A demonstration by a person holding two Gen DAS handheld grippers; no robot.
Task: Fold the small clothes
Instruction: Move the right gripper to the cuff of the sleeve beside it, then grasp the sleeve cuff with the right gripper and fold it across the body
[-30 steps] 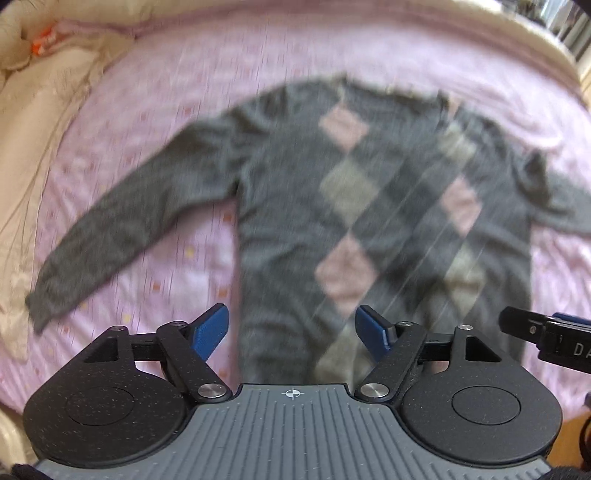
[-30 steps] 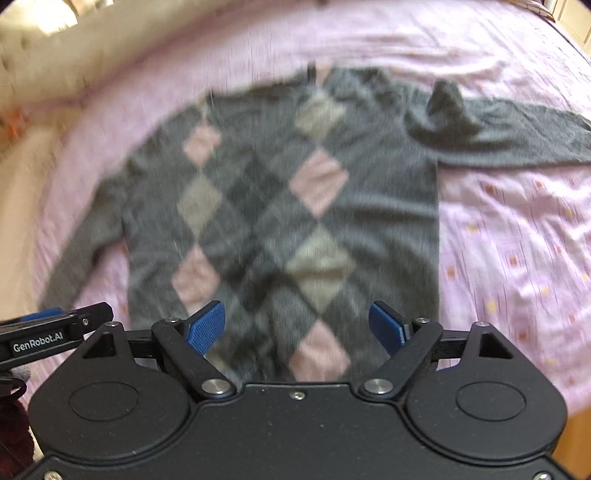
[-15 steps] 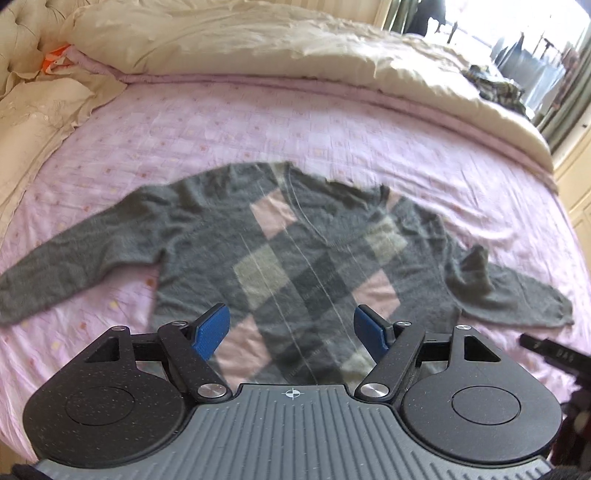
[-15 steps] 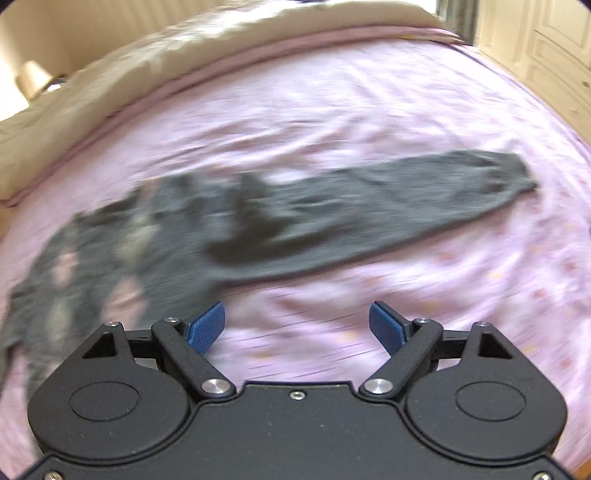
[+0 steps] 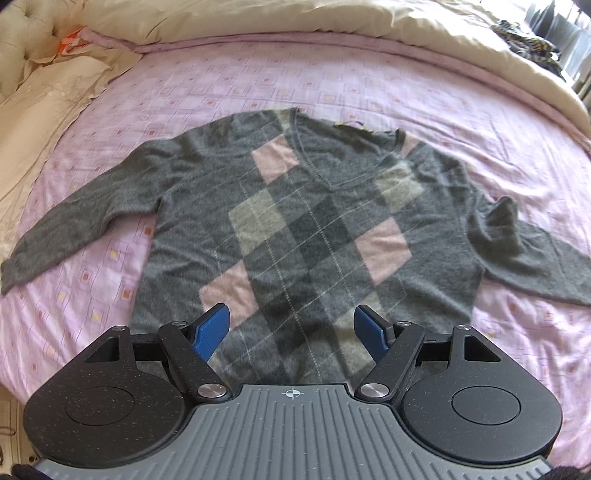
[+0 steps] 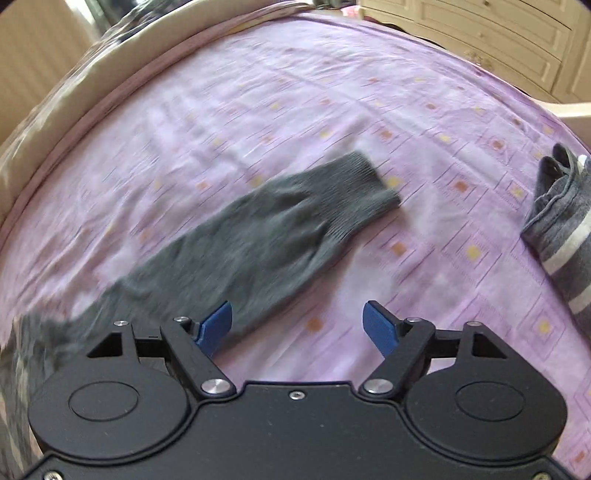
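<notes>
Hovering above the bed with its blue-padded jaws spread wide and nothing between them, the left gripper (image 5: pixel 291 332) looked down on the hem of a grey argyle sweater (image 5: pixel 314 236), which lay face up and flat on the pink patterned bedsheet (image 5: pixel 258 81), its V-neck pointing away from the tool. One sleeve stretched out to the left of the body; the other ran to the right, with a bunched fold standing up near the shoulder. The right gripper (image 6: pixel 297 325) was likewise spread apart and empty, held over the sheet just beside that right sleeve (image 6: pixel 280 236), whose ribbed cuff lay ahead of the left finger; the cloth there was blurred, so whether the finger touched it could not be told. Farther right, well apart from the sleeve, a grey garment with white stripes (image 6: pixel 565 236) sat at the edge of the view. A cream duvet (image 5: pixel 295 18) was heaped along the far side of the bed.
</notes>
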